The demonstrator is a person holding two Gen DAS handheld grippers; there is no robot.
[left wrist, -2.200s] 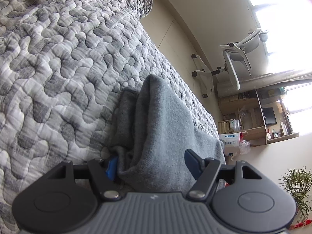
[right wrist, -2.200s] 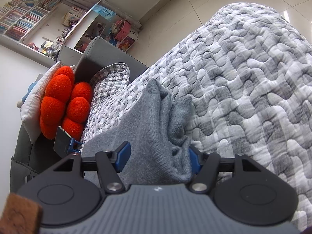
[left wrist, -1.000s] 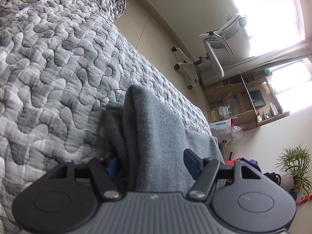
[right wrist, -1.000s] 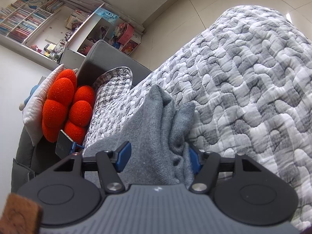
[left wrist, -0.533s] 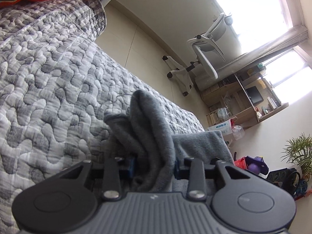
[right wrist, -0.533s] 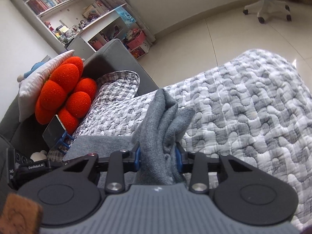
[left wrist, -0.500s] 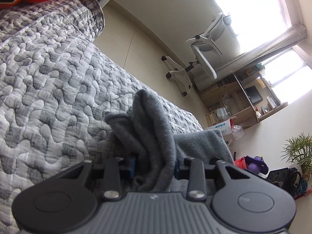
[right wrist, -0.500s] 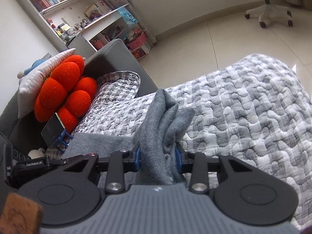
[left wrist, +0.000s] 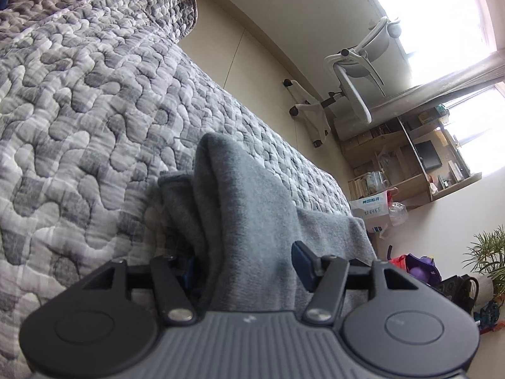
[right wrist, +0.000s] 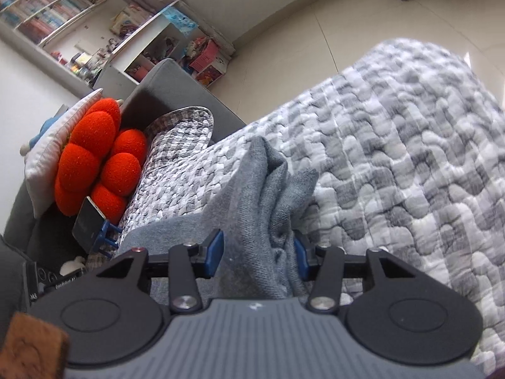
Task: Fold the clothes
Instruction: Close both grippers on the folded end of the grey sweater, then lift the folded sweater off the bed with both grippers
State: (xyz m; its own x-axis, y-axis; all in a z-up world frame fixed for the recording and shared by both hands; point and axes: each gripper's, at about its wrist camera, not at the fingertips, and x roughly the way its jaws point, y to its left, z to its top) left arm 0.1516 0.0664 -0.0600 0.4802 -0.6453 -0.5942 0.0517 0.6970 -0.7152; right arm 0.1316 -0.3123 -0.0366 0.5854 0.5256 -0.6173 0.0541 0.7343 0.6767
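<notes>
A grey knitted garment (left wrist: 246,208) lies folded into a thick bundle on the quilted grey cover (left wrist: 79,110). In the left wrist view its end stands between the fingers of my left gripper (left wrist: 245,263). Those jaws are opening, and the right pad (left wrist: 301,257) stands off the cloth. The left pad is half hidden behind a fold. In the right wrist view the other end of the garment (right wrist: 258,208) bunches up between the blue pads of my right gripper (right wrist: 257,254). Its jaws are opening too, and the cloth sits loosely in the gap.
A red flower cushion (right wrist: 94,158) and a white pillow (right wrist: 47,154) lean at the sofa's end, with a phone on a blue stand (right wrist: 90,225) below them. Bookshelves (right wrist: 63,15) stand behind. A white office chair (left wrist: 353,85), a desk shelf (left wrist: 410,164) and a plant (left wrist: 486,252) stand past the far edge.
Half a second ago both grippers were pinched shut on the garment's ends. Now both sets of jaws have spread apart and the squeezed folds have widened out again.
</notes>
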